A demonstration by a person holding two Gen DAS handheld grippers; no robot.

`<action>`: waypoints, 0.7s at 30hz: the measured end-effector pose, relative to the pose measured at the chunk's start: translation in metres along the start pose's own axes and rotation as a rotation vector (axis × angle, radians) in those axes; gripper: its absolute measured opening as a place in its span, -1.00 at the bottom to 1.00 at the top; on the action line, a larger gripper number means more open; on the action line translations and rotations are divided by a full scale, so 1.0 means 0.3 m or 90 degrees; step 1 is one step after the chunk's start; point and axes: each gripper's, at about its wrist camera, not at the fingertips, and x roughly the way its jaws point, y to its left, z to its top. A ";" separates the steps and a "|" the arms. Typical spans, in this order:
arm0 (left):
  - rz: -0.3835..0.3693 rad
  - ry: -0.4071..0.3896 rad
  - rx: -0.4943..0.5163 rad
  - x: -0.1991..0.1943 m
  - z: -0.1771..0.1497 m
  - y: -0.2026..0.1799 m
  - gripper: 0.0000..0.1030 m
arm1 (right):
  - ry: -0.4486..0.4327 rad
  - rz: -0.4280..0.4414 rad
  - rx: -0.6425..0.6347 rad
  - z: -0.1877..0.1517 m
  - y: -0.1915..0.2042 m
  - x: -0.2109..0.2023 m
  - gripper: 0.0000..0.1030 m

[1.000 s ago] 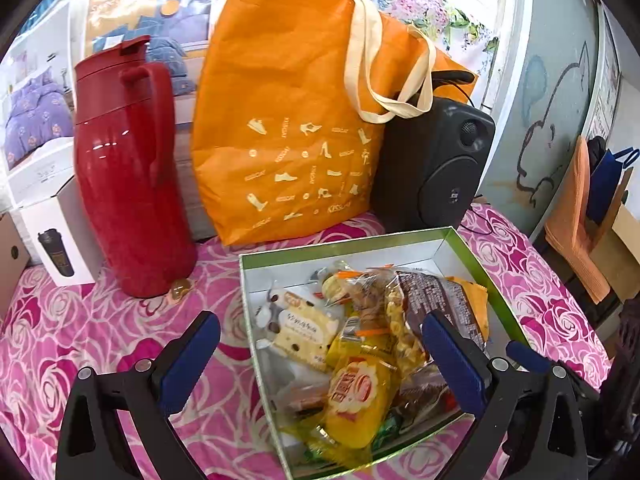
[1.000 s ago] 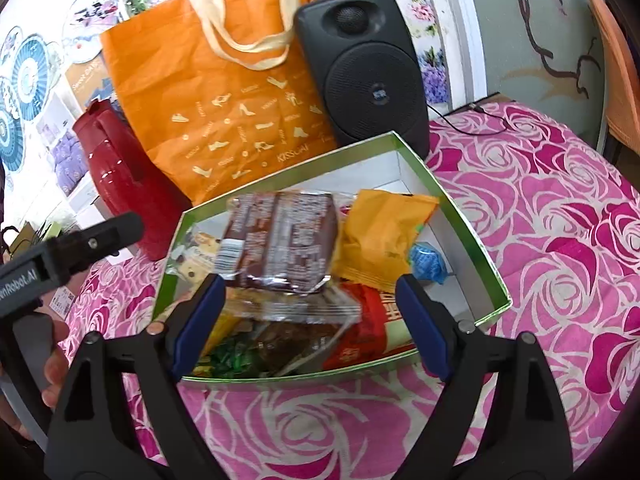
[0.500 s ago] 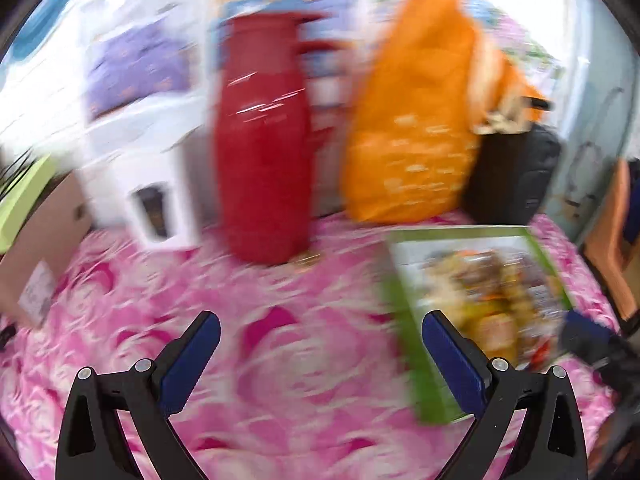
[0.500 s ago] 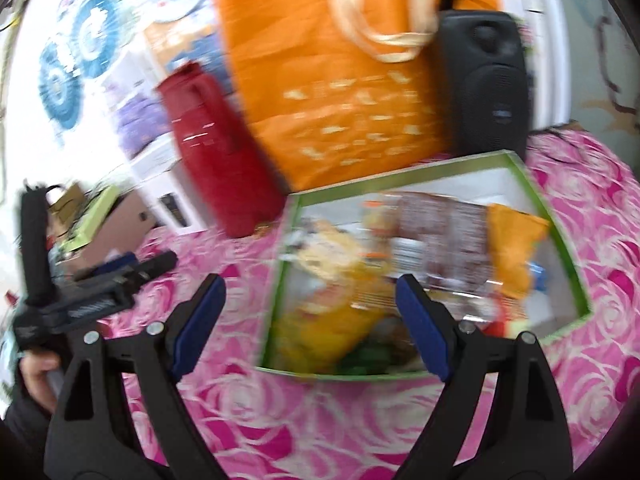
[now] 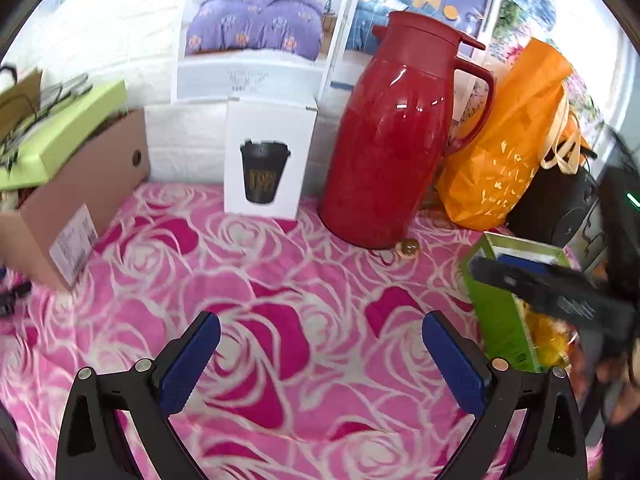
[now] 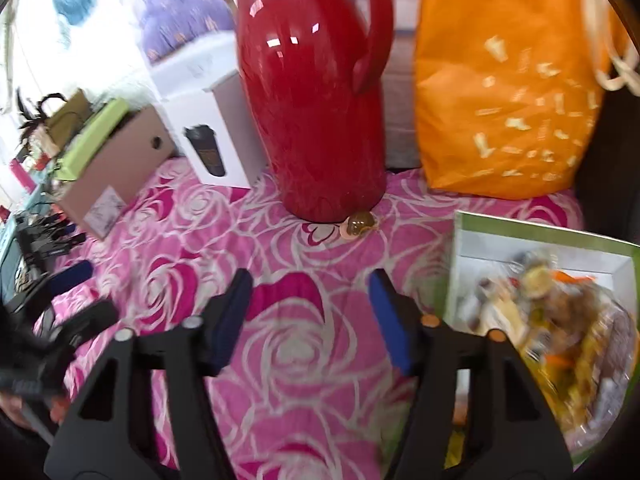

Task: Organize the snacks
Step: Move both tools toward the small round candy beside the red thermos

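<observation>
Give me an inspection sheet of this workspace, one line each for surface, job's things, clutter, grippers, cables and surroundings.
Surface: pink rose-patterned tablecloth.
Job's things: green-rimmed box full of snack packets; one small wrapped candy lies at the jug's base.
Clutter: red thermos jug, orange tote bag, white cup carton, cardboard box, black speaker.
Grippers: left gripper open, nothing between its fingers; right gripper closing, nothing between its fingers.
Cables: nothing seen.
Surroundings: bedding posters behind the table.
</observation>
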 end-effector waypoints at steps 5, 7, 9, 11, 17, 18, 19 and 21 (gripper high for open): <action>-0.001 0.004 0.039 0.041 -0.010 0.031 0.99 | 0.013 -0.061 0.011 0.051 -0.004 0.162 0.08; -0.002 0.006 0.041 0.061 -0.010 0.047 0.99 | 0.017 -0.078 0.030 0.067 -0.009 0.213 0.08; -0.001 0.004 0.044 0.074 -0.007 0.059 0.99 | 0.013 -0.092 0.046 0.079 -0.014 0.256 0.08; -0.008 0.005 0.042 0.085 -0.002 0.074 0.99 | 0.014 -0.123 0.047 0.090 -0.018 0.302 0.08; -0.025 0.011 0.026 0.117 0.001 0.113 0.99 | 0.041 -0.179 0.057 0.087 -0.068 0.395 -0.21; -0.028 0.013 0.024 0.122 -0.001 0.119 0.99 | 0.033 -0.174 0.057 0.084 -0.073 0.390 -0.25; -0.030 0.015 0.022 0.126 -0.003 0.123 0.99 | 0.020 -0.163 0.054 0.077 -0.073 0.372 -0.30; -0.034 0.021 0.015 0.134 -0.009 0.134 0.99 | 0.012 -0.141 0.052 0.063 -0.065 0.339 -0.41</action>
